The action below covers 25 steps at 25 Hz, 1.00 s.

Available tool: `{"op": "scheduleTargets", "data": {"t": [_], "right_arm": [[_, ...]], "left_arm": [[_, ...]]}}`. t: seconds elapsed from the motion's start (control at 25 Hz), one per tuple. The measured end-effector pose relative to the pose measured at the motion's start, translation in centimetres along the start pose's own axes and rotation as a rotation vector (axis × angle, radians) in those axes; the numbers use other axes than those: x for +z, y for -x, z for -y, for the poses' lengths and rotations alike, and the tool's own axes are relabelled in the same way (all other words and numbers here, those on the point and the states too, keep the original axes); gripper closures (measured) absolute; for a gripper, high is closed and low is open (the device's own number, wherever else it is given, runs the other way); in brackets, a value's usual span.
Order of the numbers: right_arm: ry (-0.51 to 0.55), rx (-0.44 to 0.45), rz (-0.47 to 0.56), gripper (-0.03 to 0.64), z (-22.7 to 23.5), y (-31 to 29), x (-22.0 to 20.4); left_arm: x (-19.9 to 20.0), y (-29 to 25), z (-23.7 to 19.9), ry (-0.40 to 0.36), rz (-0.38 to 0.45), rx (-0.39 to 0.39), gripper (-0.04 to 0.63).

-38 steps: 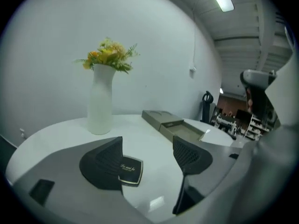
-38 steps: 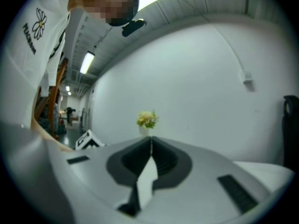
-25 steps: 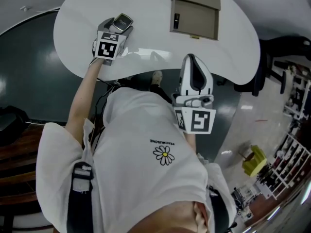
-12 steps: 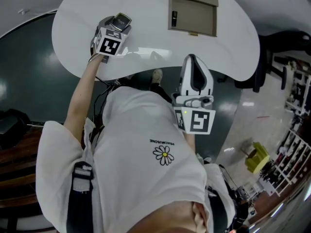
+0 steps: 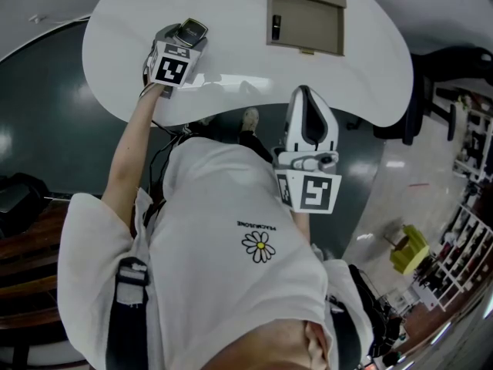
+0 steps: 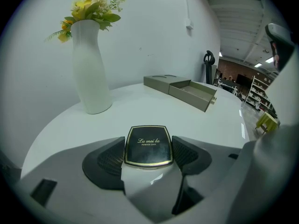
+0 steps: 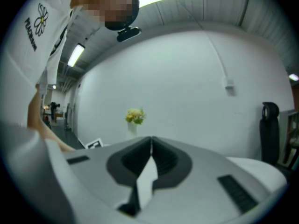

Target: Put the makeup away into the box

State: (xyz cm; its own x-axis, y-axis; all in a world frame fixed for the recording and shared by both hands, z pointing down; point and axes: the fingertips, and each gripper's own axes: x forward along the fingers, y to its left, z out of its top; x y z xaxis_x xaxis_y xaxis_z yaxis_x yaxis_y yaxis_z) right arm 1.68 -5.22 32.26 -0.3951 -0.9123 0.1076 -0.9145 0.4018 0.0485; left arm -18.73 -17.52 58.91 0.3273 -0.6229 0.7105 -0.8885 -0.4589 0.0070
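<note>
A black powder compact [image 6: 148, 145] with a gold rim sits flat between the jaws of my left gripper [image 6: 148, 153], which is shut on it above the white table [image 5: 231, 52]. In the head view the left gripper [image 5: 185, 41] and the compact [image 5: 192, 31] hang over the table's left part. The open grey box [image 5: 306, 23] lies at the table's far side with a small dark item [image 5: 276, 28] inside at its left; the box [image 6: 189, 92] is ahead and right in the left gripper view. My right gripper [image 7: 150, 148] is shut on nothing, held near the table's front edge [image 5: 310, 102].
A tall white vase [image 6: 91, 71] with yellow flowers stands at the back left of the table. The box lid [image 6: 159, 82] lies just behind the box. A black chair [image 5: 443, 75] stands right of the table, shelving [image 5: 462, 237] further right.
My left gripper with the compact has drifted slightly up the table, away from the person. The right gripper has stayed put.
</note>
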Motion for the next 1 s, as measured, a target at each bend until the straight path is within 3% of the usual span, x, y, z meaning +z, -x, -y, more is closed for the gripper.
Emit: {"op": "scheduleTargets", "data": {"t": [0.28, 0.48, 0.84, 1.0], "right_arm": [[-0.015, 0.004, 0.005, 0.586, 0.3, 0.4, -0.1], [-0.032, 0.023, 0.021, 0.586, 0.4, 0.3, 0.0], [-0.044, 0.079, 0.045, 0.586, 0.1, -0.4, 0.2], [-0.049, 0.103, 0.062, 0.586, 0.3, -0.7, 0.5]], "left_arm": [[2.8, 1.8, -0.8, 0.041, 0.090, 0.033, 0.268], [6.6, 4.3, -0.3, 0.024, 0.184, 0.050, 0.272], [15.0, 12.3, 3.3, -0.034, 0.467, 0.058, 0.272], [17.5, 16.3, 5.4, 0.030, 0.615, 0.051, 0.270]]}}
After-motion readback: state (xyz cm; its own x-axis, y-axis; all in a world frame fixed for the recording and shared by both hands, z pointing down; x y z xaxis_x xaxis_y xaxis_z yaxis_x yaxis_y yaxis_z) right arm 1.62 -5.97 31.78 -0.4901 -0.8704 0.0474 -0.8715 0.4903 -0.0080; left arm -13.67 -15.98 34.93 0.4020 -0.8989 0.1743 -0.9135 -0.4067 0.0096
